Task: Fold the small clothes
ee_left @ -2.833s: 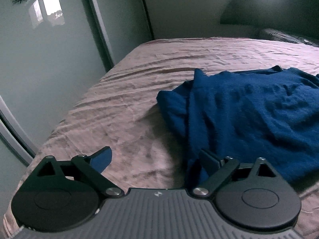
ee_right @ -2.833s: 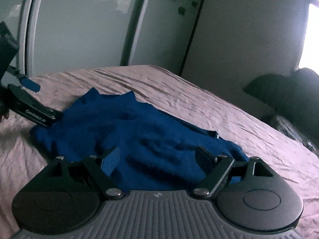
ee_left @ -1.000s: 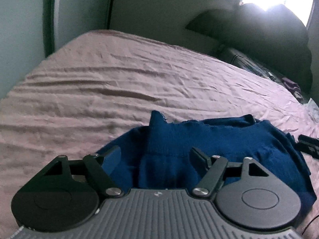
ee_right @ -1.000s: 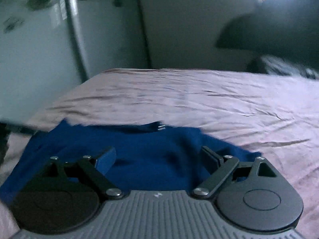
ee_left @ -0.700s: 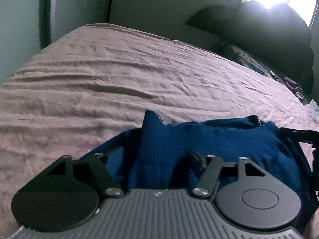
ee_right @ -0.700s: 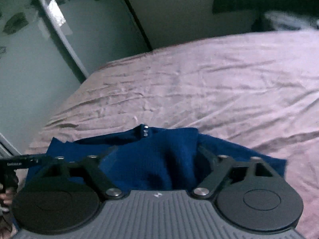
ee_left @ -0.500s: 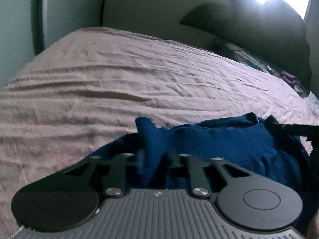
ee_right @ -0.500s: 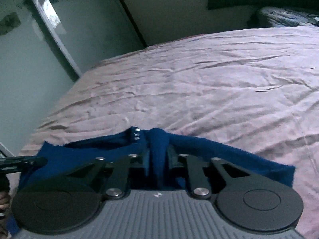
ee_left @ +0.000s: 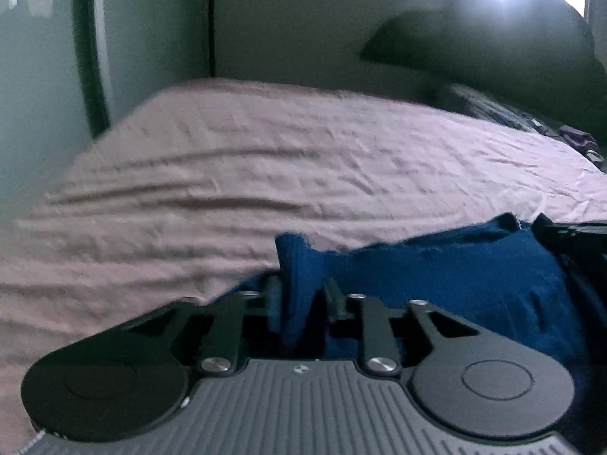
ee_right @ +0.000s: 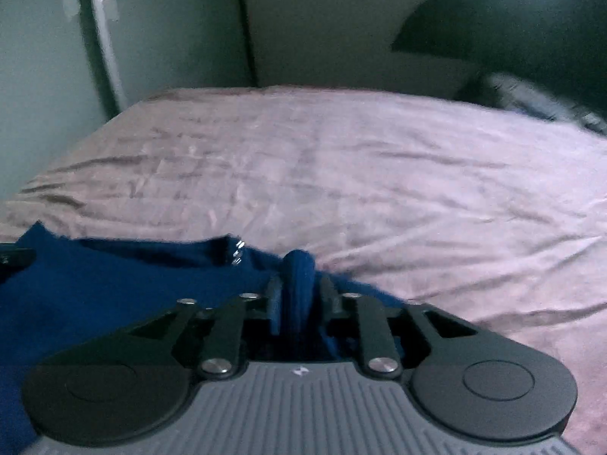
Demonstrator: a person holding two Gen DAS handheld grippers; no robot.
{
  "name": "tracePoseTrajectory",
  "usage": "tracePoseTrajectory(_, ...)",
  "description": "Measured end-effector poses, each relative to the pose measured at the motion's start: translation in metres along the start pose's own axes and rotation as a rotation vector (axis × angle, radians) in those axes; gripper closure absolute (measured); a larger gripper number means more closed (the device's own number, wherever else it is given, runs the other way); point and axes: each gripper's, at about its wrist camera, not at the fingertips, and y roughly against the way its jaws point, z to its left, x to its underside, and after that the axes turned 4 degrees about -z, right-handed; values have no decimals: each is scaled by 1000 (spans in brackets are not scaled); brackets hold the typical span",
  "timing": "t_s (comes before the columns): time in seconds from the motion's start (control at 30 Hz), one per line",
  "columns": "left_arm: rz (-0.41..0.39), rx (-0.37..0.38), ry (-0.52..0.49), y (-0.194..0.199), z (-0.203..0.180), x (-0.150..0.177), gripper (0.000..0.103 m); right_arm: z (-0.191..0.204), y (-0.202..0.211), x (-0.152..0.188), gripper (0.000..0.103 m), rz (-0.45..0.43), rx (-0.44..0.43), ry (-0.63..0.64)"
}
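Both jaws have just been easing wider, yet my left gripper [ee_left: 299, 299] and right gripper [ee_right: 299, 299] are pinching the blue garment [ee_left: 436, 276] lying at 6 o'clock on the bed [ee_right: 379, 174]. Gripping step; next I'm judging a level lift-and-fold.

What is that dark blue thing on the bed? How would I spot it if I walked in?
Start from the wide bed under its wrinkled pinkish sheet. At its near edge lies a blue knit garment, the only piece of clothing spread on the sheet. A fold of its edge is bunched between the jaws of each hand-held gripper, left and right; its deep blue stands out against the pale sheet.
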Motion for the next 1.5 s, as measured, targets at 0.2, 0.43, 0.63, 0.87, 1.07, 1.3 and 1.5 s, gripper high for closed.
tracePoseTrajectory(0.2,-96,-29,-109,37,-14,1,57,14,52,5,73,-115,-53,49)
tracePoseTrajectory(0.43,51,111,-211,23,-43,21,45,-8,36,29,73,31,-148,-84)
tracePoseTrajectory(0.63,26,96,-111,30,-29,18,47,-60,64,24,72,-108,54,-230)
tracePoseTrajectory(0.87,37,60,-155,23,-39,24,41,-72,59,27,72,-42,-252,-367)
tracePoseTrajectory(1.07,25,49,-176,19,-41,30,36,-77,26,23,36,53,-279,-444)
tracePoseTrajectory(1.3,12,48,-180,18,-41,32,31,10,77,19,36,48,-705,74)
tracePoseTrajectory(1.5,-1,50,-185,18,-42,34,29,-50,58,16,34,20,-471,-267)
